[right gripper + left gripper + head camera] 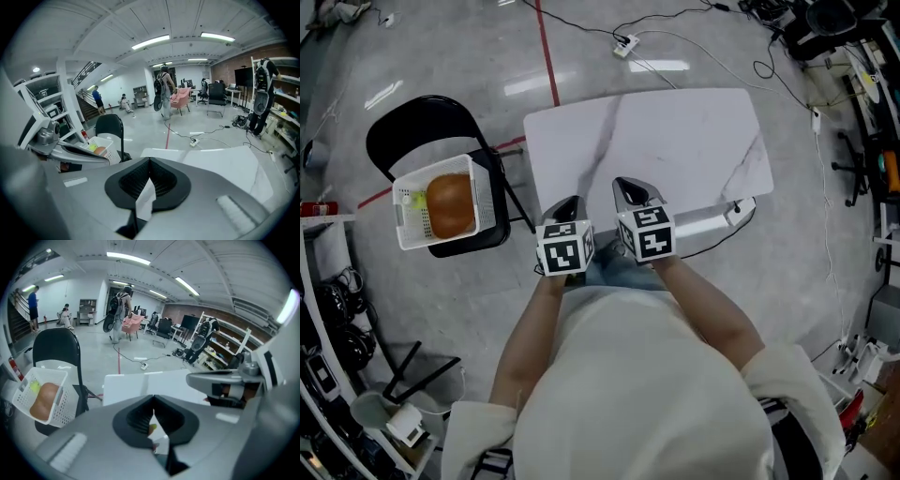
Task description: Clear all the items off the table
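Items in a white basket (405,230) left of a pale worktop (675,141); left gripper (570,202) and right gripper (625,185) at its near edge.
A brown rounded item (451,205) and a small yellow-green item (418,199) lie in the basket, which sits on the seat of a black folding chair (417,117) just left of the marble-patterned worktop. The two grippers are side by side, close together, each with its jaws pressed together on nothing. On the grey floor (441,47) beyond the far edge, cables (703,52) trail from a power strip (625,44).
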A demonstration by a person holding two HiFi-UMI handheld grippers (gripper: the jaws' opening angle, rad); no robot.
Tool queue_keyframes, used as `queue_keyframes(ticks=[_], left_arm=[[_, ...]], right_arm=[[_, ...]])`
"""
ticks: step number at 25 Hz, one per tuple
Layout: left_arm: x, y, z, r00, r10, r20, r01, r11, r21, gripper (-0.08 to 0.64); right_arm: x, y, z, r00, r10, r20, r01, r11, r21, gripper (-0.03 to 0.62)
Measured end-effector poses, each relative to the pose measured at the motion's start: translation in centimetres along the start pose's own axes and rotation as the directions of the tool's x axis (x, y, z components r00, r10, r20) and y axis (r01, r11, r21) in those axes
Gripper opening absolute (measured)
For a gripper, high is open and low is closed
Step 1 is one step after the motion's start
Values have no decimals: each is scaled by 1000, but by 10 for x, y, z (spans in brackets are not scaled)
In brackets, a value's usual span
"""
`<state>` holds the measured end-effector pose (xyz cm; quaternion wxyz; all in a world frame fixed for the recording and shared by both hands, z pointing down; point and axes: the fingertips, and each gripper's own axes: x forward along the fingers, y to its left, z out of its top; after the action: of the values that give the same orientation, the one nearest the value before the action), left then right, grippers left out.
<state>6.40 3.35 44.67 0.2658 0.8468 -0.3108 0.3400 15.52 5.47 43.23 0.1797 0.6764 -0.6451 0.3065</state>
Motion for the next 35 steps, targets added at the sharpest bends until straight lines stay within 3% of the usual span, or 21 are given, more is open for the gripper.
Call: queue_keyframes(ticks=[8,15,27,35], left_arm=[[-1,-72,-10,996,-91,-25,93,989,111,11],[-3,-109,-14,987,-153,-38,158,968,196,9],[1,-146,-5,979,-200,-26,200,946,254,9],[3,-152,-4,978,-207,-28,207,940,272,9]], right_arm=[[-53,-44,-26,997,-74,38,72,996,54,-2],[-91,-71,-42,988,-142,58,135,985,110,-2],[-132,-111,-51,964,-242,110,220,959,178,-3],[-137,-115,-50,959,-253,130,226,956,186,-3]])
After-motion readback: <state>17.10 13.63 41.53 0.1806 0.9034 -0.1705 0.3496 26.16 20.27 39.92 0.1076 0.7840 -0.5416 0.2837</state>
